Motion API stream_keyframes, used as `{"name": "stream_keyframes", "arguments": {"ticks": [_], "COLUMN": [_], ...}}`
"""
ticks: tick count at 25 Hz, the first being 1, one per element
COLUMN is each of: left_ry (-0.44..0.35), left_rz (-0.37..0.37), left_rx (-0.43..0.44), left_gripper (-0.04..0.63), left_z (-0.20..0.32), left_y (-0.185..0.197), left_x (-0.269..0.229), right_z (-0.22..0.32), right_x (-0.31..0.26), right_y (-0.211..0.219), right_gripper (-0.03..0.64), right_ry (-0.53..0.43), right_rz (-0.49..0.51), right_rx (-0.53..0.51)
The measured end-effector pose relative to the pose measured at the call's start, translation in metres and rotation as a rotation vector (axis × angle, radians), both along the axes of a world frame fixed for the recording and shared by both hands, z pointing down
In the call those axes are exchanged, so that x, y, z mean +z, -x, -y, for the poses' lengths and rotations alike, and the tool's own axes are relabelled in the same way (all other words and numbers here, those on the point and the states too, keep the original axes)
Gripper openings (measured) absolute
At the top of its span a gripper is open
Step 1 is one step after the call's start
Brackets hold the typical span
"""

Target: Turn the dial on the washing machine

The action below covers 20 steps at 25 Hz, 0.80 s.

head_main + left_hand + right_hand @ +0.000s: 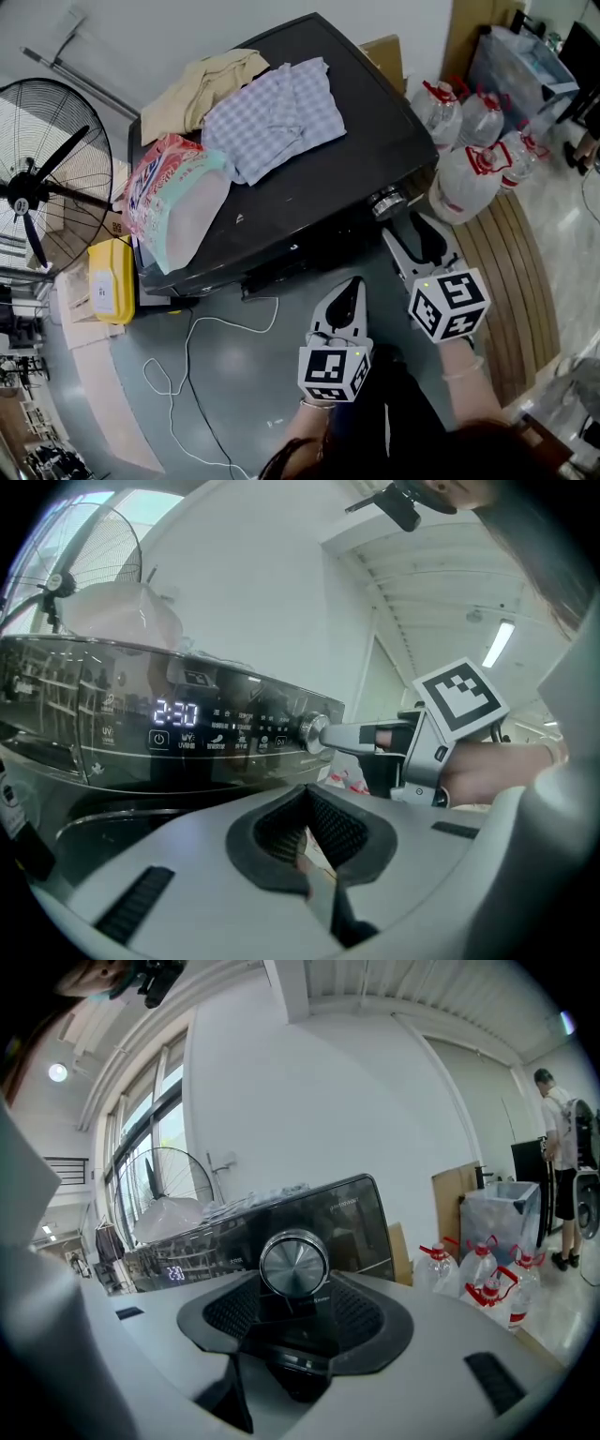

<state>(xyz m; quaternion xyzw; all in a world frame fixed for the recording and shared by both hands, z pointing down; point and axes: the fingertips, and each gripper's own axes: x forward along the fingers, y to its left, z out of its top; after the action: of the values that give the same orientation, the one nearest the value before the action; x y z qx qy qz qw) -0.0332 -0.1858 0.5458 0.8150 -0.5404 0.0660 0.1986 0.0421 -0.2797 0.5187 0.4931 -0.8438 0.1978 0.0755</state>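
The dial (386, 202) sits at the right end of the washing machine's (309, 187) front control panel, and the right gripper (401, 232) is up against it with its fingers on either side of the shiny knob, closed onto its rim as far as I can make out. The left gripper (354, 284) hangs low in front of the machine, well apart from the panel, fingers together and holding nothing. What worries me is that knob: it looks smooth and polished, so if the grip is light the fingers could skate round it when the wrist rolls, and the dial would not move at all. If the gripper is not square to the panel, the twist could lever the fingers off the rim or scrape them onto the small buttons just beside the dial. Too big a roll could run it past the wanted setting, and the lit display (175, 712) would show that. The left gripper is safe where it is, though the cable (202, 347) trailing on the floor is near the person's feet
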Motion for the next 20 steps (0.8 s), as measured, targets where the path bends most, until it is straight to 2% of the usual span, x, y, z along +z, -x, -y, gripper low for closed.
{"name": "stream_keyframes", "arguments": {"ticks": [10,20], "left_ry": [-0.027,-0.031], "left_rz": [0.021,0.007], "left_rx": [-0.049,-0.177], "left_gripper": [0.017,0.017], "left_z": [-0.011,-0.034], "left_y": [0.006,0.033], "left_x": [-0.033,-0.065], "right_z": [-0.026,-0.057], "right_x": [-0.02,-0.045], "right_y": [-0.007,-0.007], "right_gripper": [0.206,0.143], "right_ry": [0.004,-0.002], "right_rz": [-0.005,-0.017], "right_rx": [-0.038,-0.106]}}
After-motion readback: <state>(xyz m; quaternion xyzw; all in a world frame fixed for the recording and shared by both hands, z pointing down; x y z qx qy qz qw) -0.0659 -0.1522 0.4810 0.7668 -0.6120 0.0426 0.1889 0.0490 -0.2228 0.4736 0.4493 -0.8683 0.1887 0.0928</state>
